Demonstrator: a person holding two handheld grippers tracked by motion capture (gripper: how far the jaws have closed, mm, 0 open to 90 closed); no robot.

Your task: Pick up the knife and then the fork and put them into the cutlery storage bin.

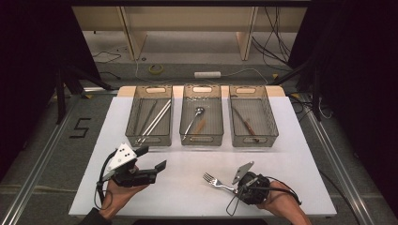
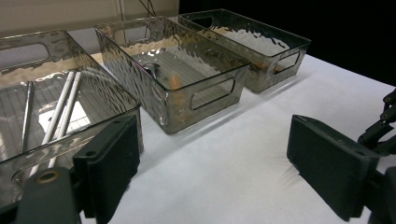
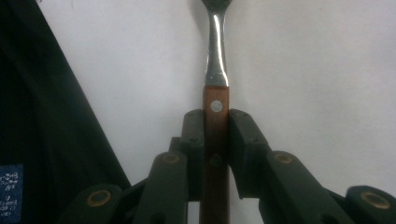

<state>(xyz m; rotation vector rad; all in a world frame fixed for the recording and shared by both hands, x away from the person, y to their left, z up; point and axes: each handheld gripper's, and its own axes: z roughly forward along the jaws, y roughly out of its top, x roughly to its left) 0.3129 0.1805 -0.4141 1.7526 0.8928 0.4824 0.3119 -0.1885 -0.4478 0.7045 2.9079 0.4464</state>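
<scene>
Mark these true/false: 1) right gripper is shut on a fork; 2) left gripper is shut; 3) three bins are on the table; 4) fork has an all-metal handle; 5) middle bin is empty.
1) True: the right gripper is clamped on the fork by its handle.
2) False: the left gripper is open, with nothing between its jaws.
3) True: left bin, middle bin and right bin stand in a row.
4) False: the handle is wooden, with a rivet.
5) False: it holds a spoon and a wooden-handled piece.

i seem to be in a lab: black curtains [image 1: 28,70], loose floor cables [image 1: 274,44], aluminium rails [image 1: 42,154] around my worktop [image 1: 187,192].
</scene>
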